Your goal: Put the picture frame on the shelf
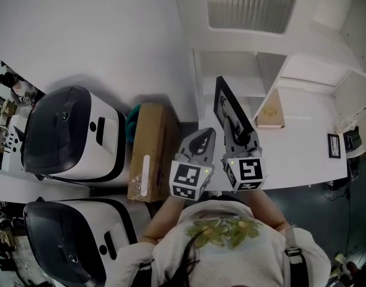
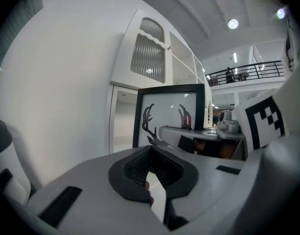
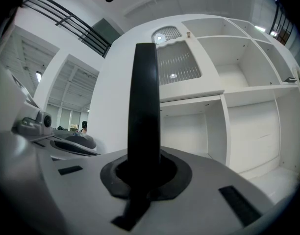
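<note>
Two grippers are held out side by side in front of the white shelf [image 1: 302,70], at the near edge of the desk [image 1: 302,157] that runs under it. The right gripper [image 1: 240,137] has its fingers clamped tight on the lower edge of the black picture frame [image 1: 229,112], which stands upright and edge-on to the shelf, not yet in any compartment; its face shows a dark antler print. The left gripper [image 1: 200,143], on the side farther from the shelf, has its fingers drawn together at the tips with nothing between them. At the foot of the shelf, on the desk, lies a flat tan book or board [image 1: 271,109]. Left of the shelf stands a closed cardboard box [image 1: 148,154]; what it holds cannot be seen.
</note>
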